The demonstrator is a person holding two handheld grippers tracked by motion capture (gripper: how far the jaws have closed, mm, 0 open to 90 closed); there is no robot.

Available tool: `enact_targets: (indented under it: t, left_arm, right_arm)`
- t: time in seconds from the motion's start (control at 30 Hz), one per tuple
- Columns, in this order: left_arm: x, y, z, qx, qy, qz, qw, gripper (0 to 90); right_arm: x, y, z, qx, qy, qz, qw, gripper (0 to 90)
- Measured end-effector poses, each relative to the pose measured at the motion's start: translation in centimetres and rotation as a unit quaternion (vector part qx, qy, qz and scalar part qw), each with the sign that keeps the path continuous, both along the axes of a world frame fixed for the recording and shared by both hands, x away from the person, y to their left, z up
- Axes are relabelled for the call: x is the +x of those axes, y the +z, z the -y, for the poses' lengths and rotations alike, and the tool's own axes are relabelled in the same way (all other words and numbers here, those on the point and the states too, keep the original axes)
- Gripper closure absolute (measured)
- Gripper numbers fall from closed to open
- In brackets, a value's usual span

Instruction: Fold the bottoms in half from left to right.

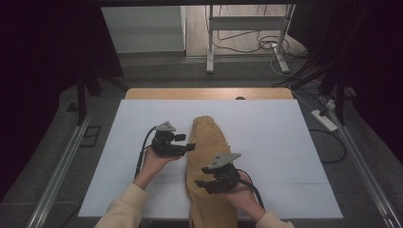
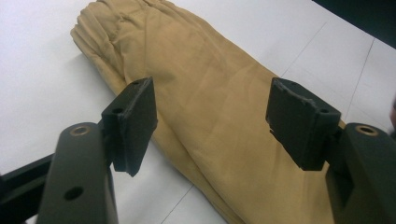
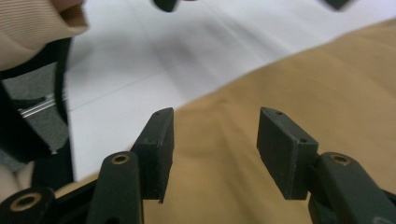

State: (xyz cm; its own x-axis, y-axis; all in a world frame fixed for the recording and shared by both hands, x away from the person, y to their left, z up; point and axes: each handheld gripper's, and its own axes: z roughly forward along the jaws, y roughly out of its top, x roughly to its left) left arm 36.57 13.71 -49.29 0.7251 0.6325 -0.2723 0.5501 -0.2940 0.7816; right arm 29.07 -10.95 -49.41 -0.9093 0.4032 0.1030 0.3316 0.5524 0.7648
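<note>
A white sheet (image 1: 285, 142) covers the bench, whose bare wooden strip (image 1: 209, 93) shows at the far edge, in a dim room with dark curtains at both sides. A tan folded garment (image 1: 206, 156) lies lengthwise down the sheet's middle, its near end hanging over the sheet's front edge. Near that end, the right tool (image 1: 203, 184) hovers over the cloth, jaws apart with nothing between them. Farther along, the left tool (image 1: 187, 144) sits at the garment's left edge, jaws also spread and gripping nothing. Bare sheet lies wide on either side of the garment. Beyond the bench, grey floor, a metal-legged frame (image 1: 247, 38) and loose cables (image 1: 266, 45).
</note>
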Motion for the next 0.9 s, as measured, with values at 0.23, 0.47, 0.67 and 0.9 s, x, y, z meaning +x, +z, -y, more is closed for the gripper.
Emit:
enact_targets:
  t: [0.23,0.47,0.67,0.9]
  left_arm:
    - [-0.3,0.2,-0.2,0.000,0.000,0.003,1.0000,32.9]
    - [-0.3,0.1,-0.5,0.001,0.000,0.002,1.0000,32.7]
    - [-0.3,0.1,-0.7,0.002,-0.002,0.001,1.0000,32.3]
    - [-0.2,0.2,-1.0,0.003,0.000,0.003,1.0000,32.3]
  right_arm:
    - [1.7,0.1,1.5,0.013,-0.019,-0.002,0.9997,43.1]
    - [2.8,0.2,2.5,0.015,-0.031,-0.006,0.9994,41.4]
    - [3.6,0.2,3.5,0.010,-0.050,-0.003,0.9987,40.1]
    - [4.2,0.4,4.5,0.016,-0.070,0.002,0.9974,38.1]
